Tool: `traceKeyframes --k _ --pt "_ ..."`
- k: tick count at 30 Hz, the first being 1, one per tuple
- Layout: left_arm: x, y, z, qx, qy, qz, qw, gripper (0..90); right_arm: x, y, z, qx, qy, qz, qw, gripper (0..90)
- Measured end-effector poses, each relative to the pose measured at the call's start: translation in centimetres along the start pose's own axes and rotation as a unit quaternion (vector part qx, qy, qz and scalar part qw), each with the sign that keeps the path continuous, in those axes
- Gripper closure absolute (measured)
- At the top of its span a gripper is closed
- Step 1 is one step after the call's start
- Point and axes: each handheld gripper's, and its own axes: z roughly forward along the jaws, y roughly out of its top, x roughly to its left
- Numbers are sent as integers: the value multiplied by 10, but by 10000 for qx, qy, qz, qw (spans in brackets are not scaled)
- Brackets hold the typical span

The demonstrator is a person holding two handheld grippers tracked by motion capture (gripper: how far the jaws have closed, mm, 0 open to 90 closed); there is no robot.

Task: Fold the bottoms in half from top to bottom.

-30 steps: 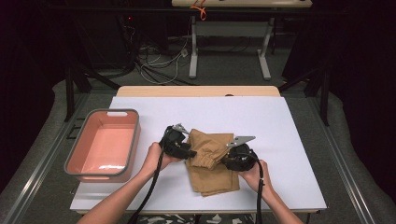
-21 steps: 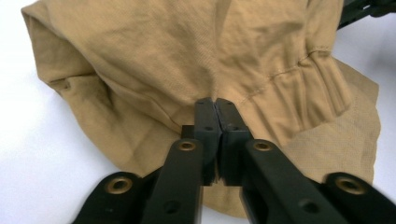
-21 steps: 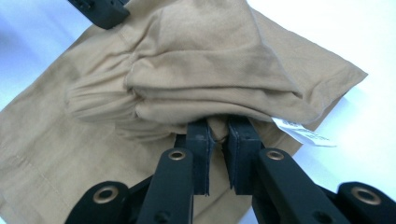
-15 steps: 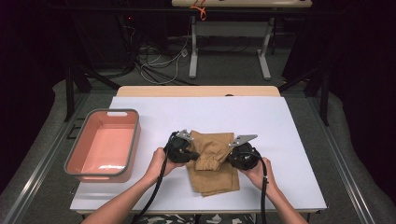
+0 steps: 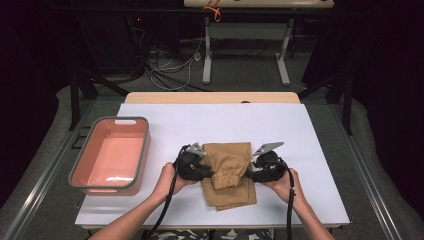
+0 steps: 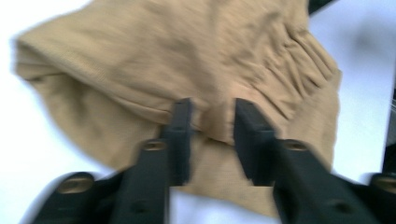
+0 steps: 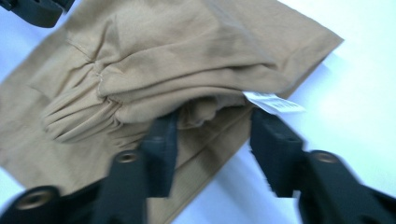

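High view, tan garment [image 5: 227, 172] between left gripper [image 5: 207, 173], right gripper [image 5: 252, 175]

White mat [image 5: 310, 135] lies open beyond the tan garment [image 5: 227, 175]; the pink bin [image 5: 111, 155] blocks the left side.

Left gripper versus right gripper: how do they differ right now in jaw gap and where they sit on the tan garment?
The left gripper has a narrower jaw gap; the right gripper stands wider. The left one straddles a fold at the tan garment's left edge; the right one sits at its right edge, by the white label. Both are open with cloth between the jaws.
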Motion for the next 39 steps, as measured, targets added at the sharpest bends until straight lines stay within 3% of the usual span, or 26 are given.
traceKeyframes --k 2,3,4,8,14,15,19,20,21,24,27,35,38,39 --pt "5 2 -5 -71 92 -30 9999 630 0 0 -3 -63 36 90 9999 417" --pt "6 4 -6 -109 144 -127 9998 552 -2 0 -9 -176 46 85 9998 376" --pt "10 7 -8 -168 218 -157 9995 546 -3 1 -11 -290 72 139 9995 362" --pt "15 12 -4 -201 323 -222 9990 463 -1 9 -16 -534 68 241 9983 349" --pt "24 12 12 -14 232 -387 9990 425 -5 14 4 -354 93 345 9987 427" --pt "27 10 18 37 162 -442 9989 444 -6 14 12 -305 113 330 9989 512" --pt "30 7 24 27 8 -497 9988 520 -4 13 19 -223 147 301 9992 614" --pt "31 7 26 -23 -46 -498 9987 591 -2 12 24 -232 137 273 9993 683" --pt "31 6 27 -63 -120 -527 9985 591 -2 12 24 -232 137 273 9993 683" --pt "29 4 31 -49 -172 -470 9987 788 0 9 30 -209 115 203 9995 766" --pt "24 1 34 -92 -184 -372 9991 897 3 9 30 -208 201 227 9993 795" --pt "8 -4 22 -48 -208 -114 9997 900 5 8 21 -136 427 224 9987 806" --pt "4 -7 15 -101 -9 13 9999 897 10 8 19 -64 469 145 9988 790" --pt "3 -8 13 -172 34 -5 9998 888 11 8 20 -57 373 108 9992 773"
